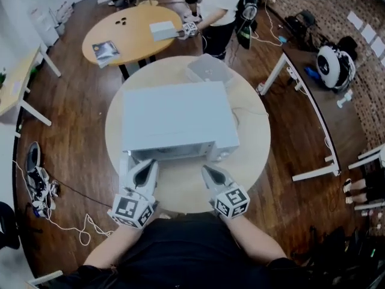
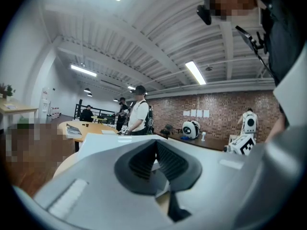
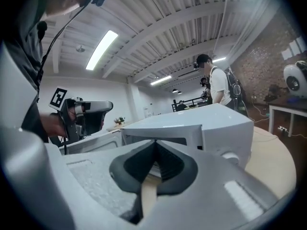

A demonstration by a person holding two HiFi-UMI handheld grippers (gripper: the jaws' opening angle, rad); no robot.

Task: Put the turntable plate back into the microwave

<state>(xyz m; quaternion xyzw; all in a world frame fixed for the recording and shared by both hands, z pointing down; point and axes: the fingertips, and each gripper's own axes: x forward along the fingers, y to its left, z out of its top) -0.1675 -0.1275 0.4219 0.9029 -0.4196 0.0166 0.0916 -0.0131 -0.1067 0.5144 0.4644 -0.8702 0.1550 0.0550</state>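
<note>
The white microwave [image 1: 177, 120] stands on a round wooden table [image 1: 252, 143], its front facing me. Its door [image 3: 91, 145] hangs open to the left, and the dark cavity [image 3: 160, 140] shows behind my right jaws. No turntable plate shows inside it or in either gripper. My left gripper [image 1: 148, 164] is shut and empty at the front left corner, by the door. My right gripper [image 1: 206, 169] is shut on nothing, just in front of the cavity's right side. In the right gripper view the left gripper [image 3: 79, 111] shows in a hand beyond the door.
A pale, glassy flat thing [image 1: 209, 70] lies on the table behind the microwave. A second round table [image 1: 129, 35] with a magazine stands farther back, with a person in a white shirt [image 1: 219, 5] beside it. Cables and shoes [image 1: 36, 179] lie on the floor at left.
</note>
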